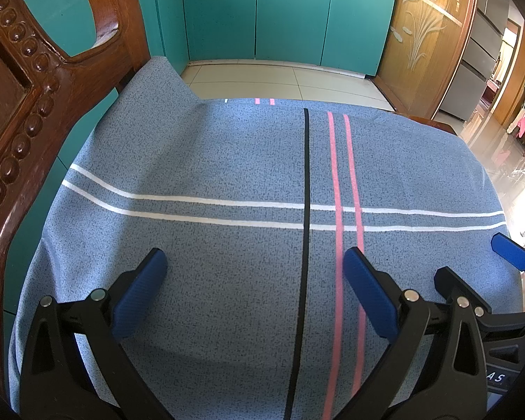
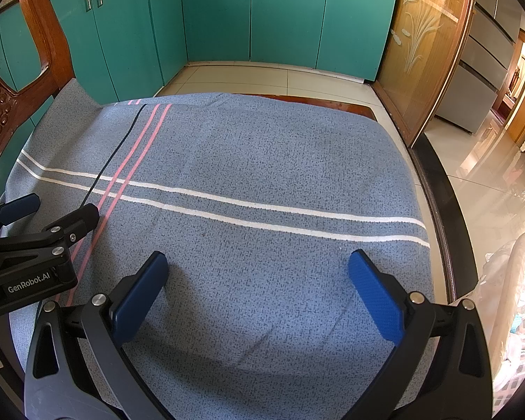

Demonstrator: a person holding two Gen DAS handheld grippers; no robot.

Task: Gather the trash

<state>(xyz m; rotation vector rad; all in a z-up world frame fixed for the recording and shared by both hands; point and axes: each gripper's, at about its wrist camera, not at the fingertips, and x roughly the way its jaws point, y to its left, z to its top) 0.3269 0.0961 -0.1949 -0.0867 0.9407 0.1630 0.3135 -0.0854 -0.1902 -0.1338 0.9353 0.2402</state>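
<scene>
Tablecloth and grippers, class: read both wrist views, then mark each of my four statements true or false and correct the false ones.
1. Both grippers are open. True: the left gripper and the right gripper hold nothing.
2. The tablecloth is red. False: it is blue with white, pink and black stripes.
3. The cabinets behind the table are teal. True.
4. Crumpled trash lies on the cloth between the right gripper's fingers. False: only bare cloth shows there.
</scene>
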